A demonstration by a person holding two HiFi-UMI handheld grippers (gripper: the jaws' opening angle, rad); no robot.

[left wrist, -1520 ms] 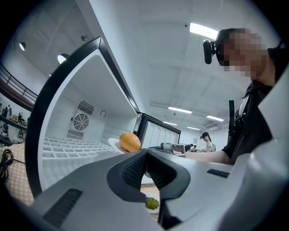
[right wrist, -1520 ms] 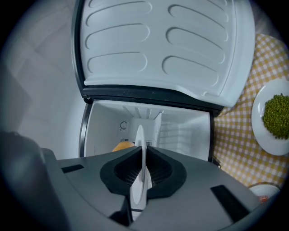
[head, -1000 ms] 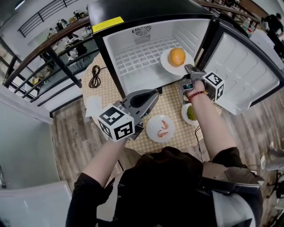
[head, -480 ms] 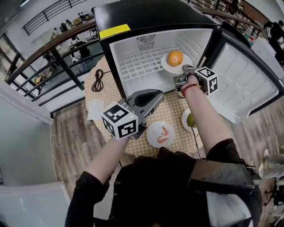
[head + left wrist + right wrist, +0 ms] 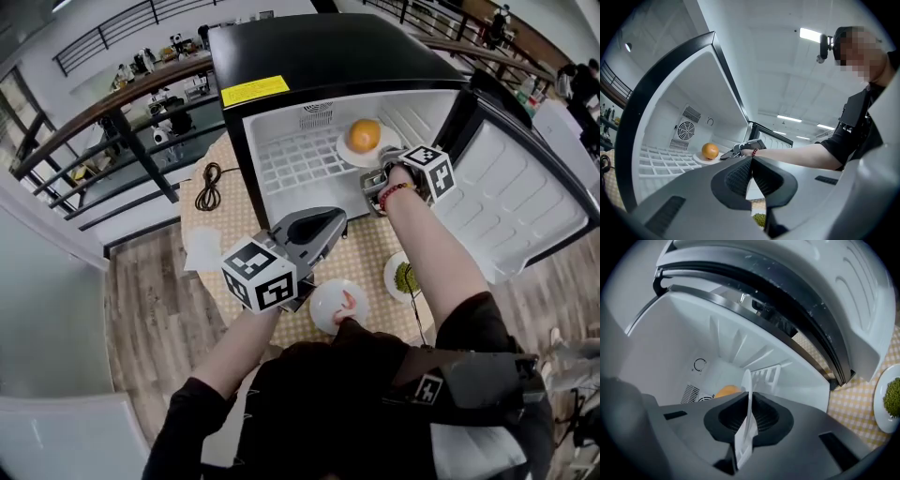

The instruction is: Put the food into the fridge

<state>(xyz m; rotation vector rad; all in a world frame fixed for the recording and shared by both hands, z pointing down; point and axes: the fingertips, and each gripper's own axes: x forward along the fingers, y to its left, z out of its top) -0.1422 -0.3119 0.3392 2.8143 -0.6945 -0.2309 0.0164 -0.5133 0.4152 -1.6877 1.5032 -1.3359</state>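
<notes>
Nearest, the shrimp plate (image 5: pixel 320 306) and, to its right, the greens plate (image 5: pixel 393 273) wait on the checked tabletop (image 5: pixel 361 251), neither yet loaded.

Above the shrimp plate, the left tongs (image 5: pixel 336 218) hover with jaws together and nothing between them. A careless sweep from there could clip that plate.

Farther in, the right tongs (image 5: pixel 377 165) are clamped on the near rim of the plate (image 5: pixel 351 153) carrying the orange (image 5: pixel 364 135), just inside the fridge (image 5: pixel 319 56) at its right side. Whether the plate bears on the wire shelf (image 5: pixel 292 164) cannot be told.

Principal hazard: the hold is a thin pinch on one edge only. Any tilt would probably roll the orange off, and a slip of the rim would drop the plate onto the shelf bars.

Second hazard: the open door (image 5: pixel 525 206) stands just beside the right forearm, so an elbow swing could knock it.

Obstructions: none lies between plate and shelf.

Far left, a coiled cable (image 5: pixel 208 186) lies on the tabletop, well apart from the work.
</notes>
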